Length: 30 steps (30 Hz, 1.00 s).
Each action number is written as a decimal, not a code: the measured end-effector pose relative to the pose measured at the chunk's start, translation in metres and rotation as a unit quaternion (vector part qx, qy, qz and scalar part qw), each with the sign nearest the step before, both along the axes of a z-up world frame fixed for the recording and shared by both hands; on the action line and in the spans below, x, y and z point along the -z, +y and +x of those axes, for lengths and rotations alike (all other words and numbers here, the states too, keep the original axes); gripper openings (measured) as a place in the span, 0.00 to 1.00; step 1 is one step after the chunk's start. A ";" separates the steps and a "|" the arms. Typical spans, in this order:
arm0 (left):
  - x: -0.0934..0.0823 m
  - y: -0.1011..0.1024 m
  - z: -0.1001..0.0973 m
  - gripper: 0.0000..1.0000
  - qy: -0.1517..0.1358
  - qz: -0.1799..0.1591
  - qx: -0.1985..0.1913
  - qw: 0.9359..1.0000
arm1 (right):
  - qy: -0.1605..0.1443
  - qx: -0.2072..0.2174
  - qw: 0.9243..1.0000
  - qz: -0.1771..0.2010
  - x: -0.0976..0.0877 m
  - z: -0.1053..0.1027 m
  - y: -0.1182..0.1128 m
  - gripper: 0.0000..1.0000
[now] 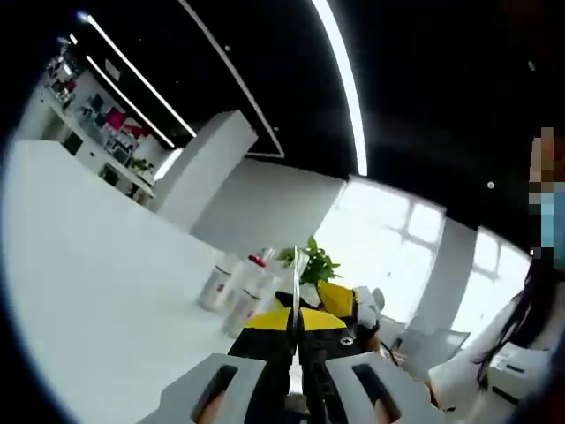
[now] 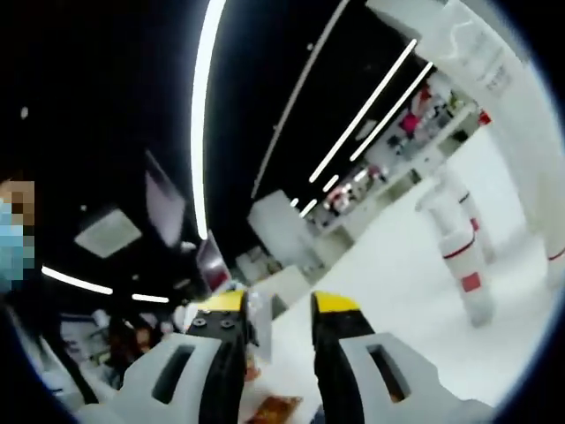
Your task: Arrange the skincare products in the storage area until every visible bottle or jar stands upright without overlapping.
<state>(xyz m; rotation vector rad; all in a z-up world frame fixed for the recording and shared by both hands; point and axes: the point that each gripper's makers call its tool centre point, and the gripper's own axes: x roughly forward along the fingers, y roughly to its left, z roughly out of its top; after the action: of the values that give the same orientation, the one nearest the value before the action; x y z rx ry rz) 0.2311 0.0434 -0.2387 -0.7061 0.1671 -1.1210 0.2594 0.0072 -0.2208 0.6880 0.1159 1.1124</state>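
My left gripper (image 1: 297, 320) points across a white table (image 1: 106, 283), its yellow-tipped jaws pressed together. A thin pale sliver (image 1: 297, 269) rises from between the tips; what it is I cannot tell. Just beyond stand two white bottles (image 1: 216, 283), one with a red cap (image 1: 252, 287), upright and close together. In the right gripper view, my right gripper (image 2: 278, 305) is open with a wide gap. To its right stand white bottles with red bands (image 2: 463, 256), one behind the other. A large white bottle (image 2: 481, 62) looms close at the upper right.
A green plant (image 1: 314, 261) stands behind the bottles. Another yellow-tipped gripper (image 1: 340, 300) sits just right of my left jaws. A person (image 1: 521, 344) is at the far right. Shelves with goods (image 1: 97, 124) line the back wall. Papers (image 2: 274, 408) lie under the right jaws.
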 end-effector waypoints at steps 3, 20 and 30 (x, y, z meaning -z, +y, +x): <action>-0.006 0.000 -0.009 0.01 0.035 -0.044 0.058 0.997 | 0.018 -0.050 0.999 0.008 0.002 -0.012 0.008 0.32; -0.002 0.013 0.017 0.25 0.099 -0.119 -0.006 0.988 | 0.085 -0.056 0.989 0.109 -0.005 -0.001 -0.006 0.00; -0.003 -0.003 -0.005 0.18 0.080 -0.099 0.056 0.990 | 0.083 -0.005 0.980 0.181 -0.016 0.010 -0.017 0.00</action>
<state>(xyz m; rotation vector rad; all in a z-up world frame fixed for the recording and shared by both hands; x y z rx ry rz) 0.2265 0.0401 -0.2360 -0.9744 0.2369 -1.1984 0.2694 -0.0093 -0.2051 1.1071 0.0599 1.0953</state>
